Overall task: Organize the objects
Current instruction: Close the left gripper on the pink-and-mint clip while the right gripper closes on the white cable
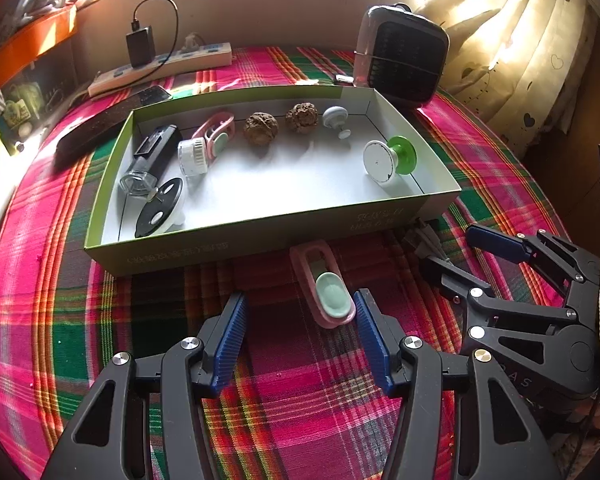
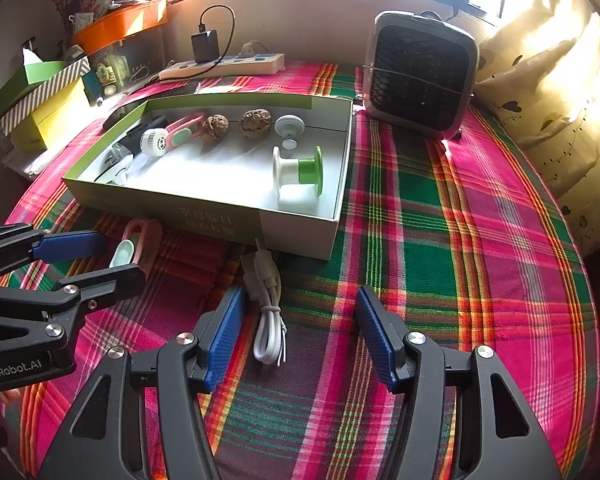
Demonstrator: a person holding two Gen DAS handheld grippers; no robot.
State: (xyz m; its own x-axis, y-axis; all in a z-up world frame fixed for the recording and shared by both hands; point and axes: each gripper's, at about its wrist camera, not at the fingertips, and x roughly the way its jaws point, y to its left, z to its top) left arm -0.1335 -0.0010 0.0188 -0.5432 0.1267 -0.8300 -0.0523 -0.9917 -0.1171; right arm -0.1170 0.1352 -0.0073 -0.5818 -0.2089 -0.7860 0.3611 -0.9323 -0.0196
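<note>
A pink clip with a mint pad (image 1: 325,286) lies on the plaid cloth just in front of the green box (image 1: 236,248). My left gripper (image 1: 301,300) is open around its near end, and the clip sits close to the right fingertip. In the right wrist view the clip (image 2: 142,240) lies between the left gripper's (image 2: 110,258) spread fingers. A coiled white USB cable (image 2: 269,316) lies between the fingers of my open right gripper (image 2: 299,297), nearer the left one. From the left wrist view the right gripper (image 1: 458,258) hides most of the cable (image 1: 420,236).
The box (image 2: 204,210) holds two walnuts (image 1: 261,128), a green-and-white spool (image 1: 388,158), a grey knob (image 1: 335,117), another pink clip (image 1: 216,132), a white cap (image 1: 192,156), a black cylinder (image 1: 152,158) and a black disc (image 1: 159,208). Behind stand a fan (image 2: 420,74), a power strip (image 2: 224,65) and a black remote (image 1: 108,120).
</note>
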